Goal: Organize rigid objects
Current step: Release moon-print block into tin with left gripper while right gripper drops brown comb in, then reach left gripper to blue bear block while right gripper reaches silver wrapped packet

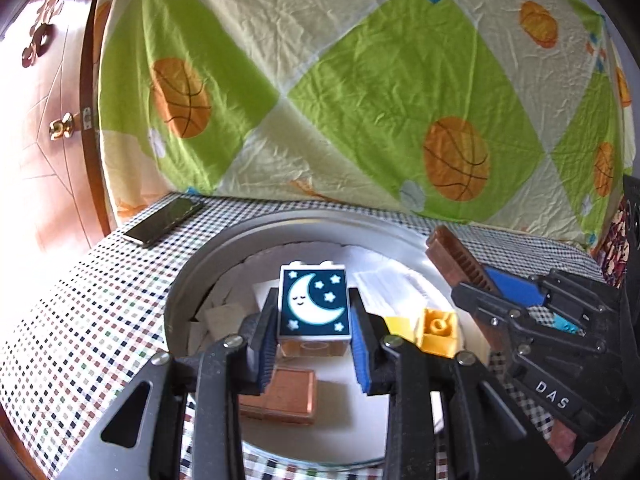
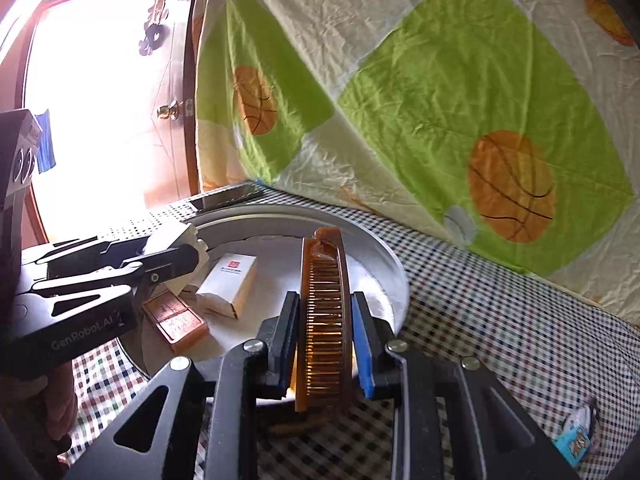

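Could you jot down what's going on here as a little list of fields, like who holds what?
left tool: shut on moon block
right tool: shut on brown comb
round tray: holds white box, copper-coloured case, yellow brick
phone: on checked cloth, behind tray

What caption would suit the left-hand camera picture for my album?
Left gripper holds a moon-printed block over the round tray; the right gripper brings a brown comb.
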